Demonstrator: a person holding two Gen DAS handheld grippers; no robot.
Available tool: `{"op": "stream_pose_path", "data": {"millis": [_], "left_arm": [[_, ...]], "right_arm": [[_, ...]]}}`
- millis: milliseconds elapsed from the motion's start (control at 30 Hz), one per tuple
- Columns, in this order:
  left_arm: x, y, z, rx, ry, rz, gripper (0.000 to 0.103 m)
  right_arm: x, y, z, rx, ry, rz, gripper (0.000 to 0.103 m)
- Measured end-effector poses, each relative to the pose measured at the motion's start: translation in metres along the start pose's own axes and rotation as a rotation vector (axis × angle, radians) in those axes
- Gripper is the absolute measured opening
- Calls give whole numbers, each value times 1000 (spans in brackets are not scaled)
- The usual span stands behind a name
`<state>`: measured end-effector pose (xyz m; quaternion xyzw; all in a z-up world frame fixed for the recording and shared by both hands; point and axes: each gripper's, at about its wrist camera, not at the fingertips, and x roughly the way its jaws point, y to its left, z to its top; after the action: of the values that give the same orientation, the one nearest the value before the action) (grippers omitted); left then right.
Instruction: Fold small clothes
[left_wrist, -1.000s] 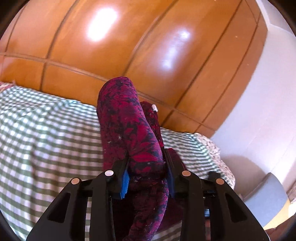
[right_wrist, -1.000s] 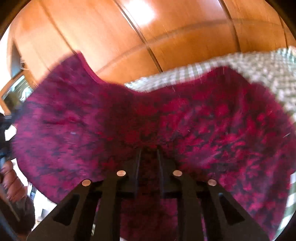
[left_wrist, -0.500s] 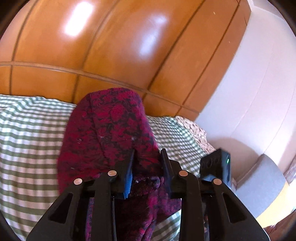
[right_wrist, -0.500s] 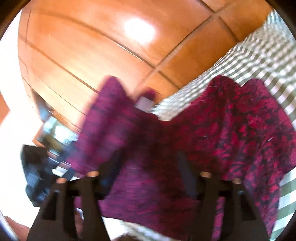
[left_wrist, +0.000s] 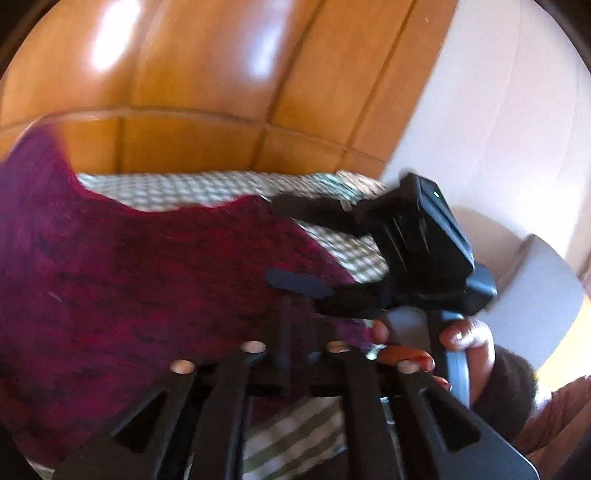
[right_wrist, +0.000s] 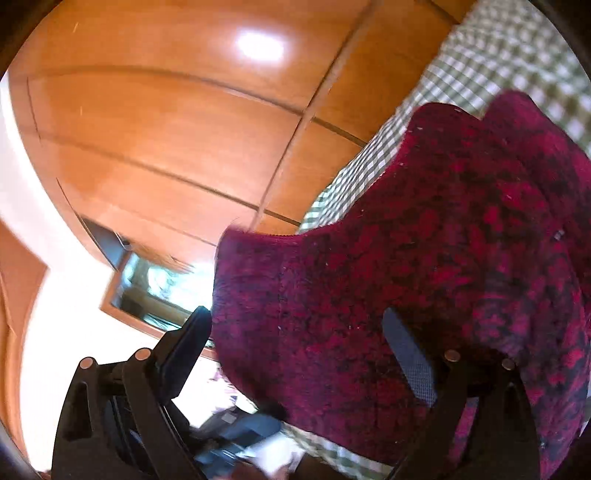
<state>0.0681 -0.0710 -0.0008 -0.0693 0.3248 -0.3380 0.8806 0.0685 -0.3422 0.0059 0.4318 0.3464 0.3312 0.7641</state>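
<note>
Left gripper (left_wrist: 295, 332) pinching dark red mottled knit garment (left_wrist: 129, 288) over green checked bedsheet (left_wrist: 192, 190), right gripper (right_wrist: 295, 332) jaws just opened — spread wide, garment loose between them

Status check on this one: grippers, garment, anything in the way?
Left gripper pinching red garment. Right gripper just opened, jaws wide, cloth loose between. Nothing in the way.

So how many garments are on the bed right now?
1 in view: a dark red knit garment spread over the green checked bedcover, its edge pinched in the left gripper. Others may lie outside both views.
</note>
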Motion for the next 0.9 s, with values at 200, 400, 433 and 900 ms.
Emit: {"op": "stream_pose_path", "data": {"millis": [200, 400, 433, 900], "left_arm": [[-57, 66, -14, -218, -169, 217, 79], [-101, 153, -35, -528, -249, 414, 85], [-111, 171, -45, -587, -263, 444, 85], [-66, 253, -48, -613, -32, 267, 60]], "right_arm": [[21, 12, -21, -123, 24, -149, 94], [34, 14, -27, -169, 32, -196, 94], [40, 12, -32, -170, 31, -196, 94], [40, 16, -36, -200, 35, -223, 94]]}}
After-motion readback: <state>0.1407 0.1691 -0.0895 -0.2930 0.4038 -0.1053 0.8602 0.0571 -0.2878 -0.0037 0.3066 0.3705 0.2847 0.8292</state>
